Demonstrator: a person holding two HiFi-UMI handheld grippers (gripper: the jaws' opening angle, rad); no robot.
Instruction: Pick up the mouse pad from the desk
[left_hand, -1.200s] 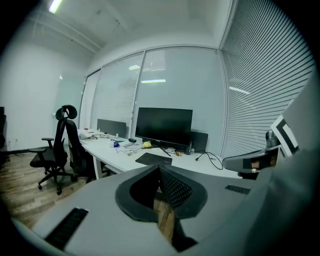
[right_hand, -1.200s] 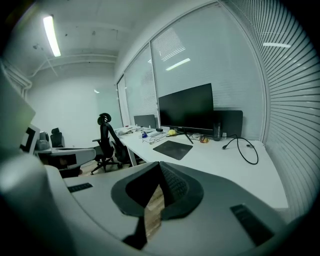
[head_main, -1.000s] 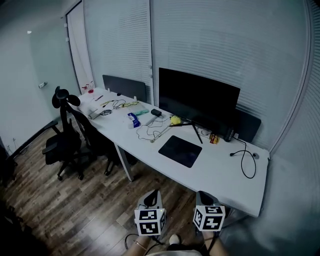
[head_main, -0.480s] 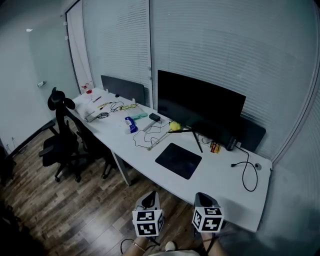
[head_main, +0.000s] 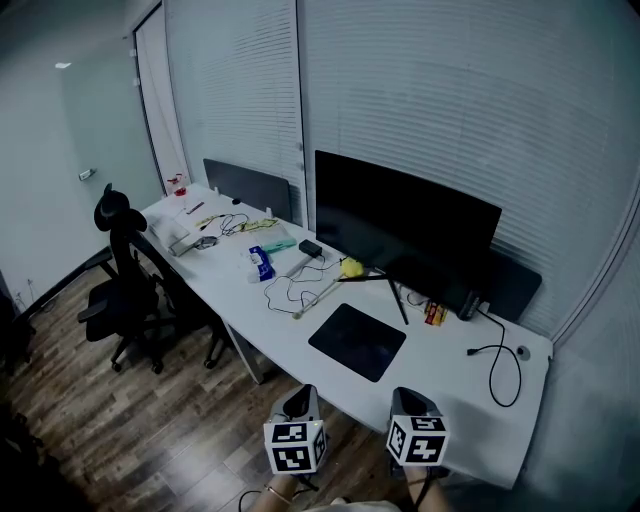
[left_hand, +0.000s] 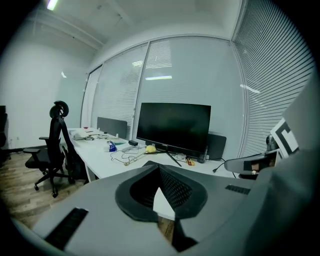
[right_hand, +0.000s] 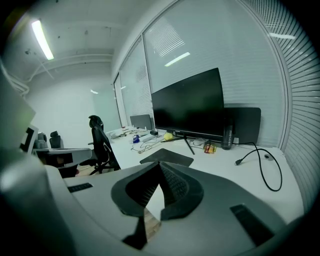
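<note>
A black mouse pad (head_main: 357, 341) lies flat on the white desk (head_main: 430, 400), just in front of the big dark monitor (head_main: 400, 222). In the right gripper view the mouse pad (right_hand: 166, 157) shows ahead of the jaws. Both grippers hang at the bottom of the head view, short of the desk's near edge and apart from the pad. My left gripper (head_main: 298, 402) is shut and empty; its tips (left_hand: 160, 170) meet. My right gripper (head_main: 408, 398) is shut and empty too, its tips (right_hand: 160, 167) pressed together.
Black office chairs (head_main: 125, 290) stand at the desk's left end. Cables (head_main: 300, 280), a blue box (head_main: 260, 262), a yellow object (head_main: 350, 267) and a black cable (head_main: 500, 365) lie on the desk. Blinds close off the back. Wooden floor (head_main: 170, 420) lies below.
The whole view has moved closer to the desk; the mouse pad sits lower and nearer in the head view. Both grippers stay shut.
</note>
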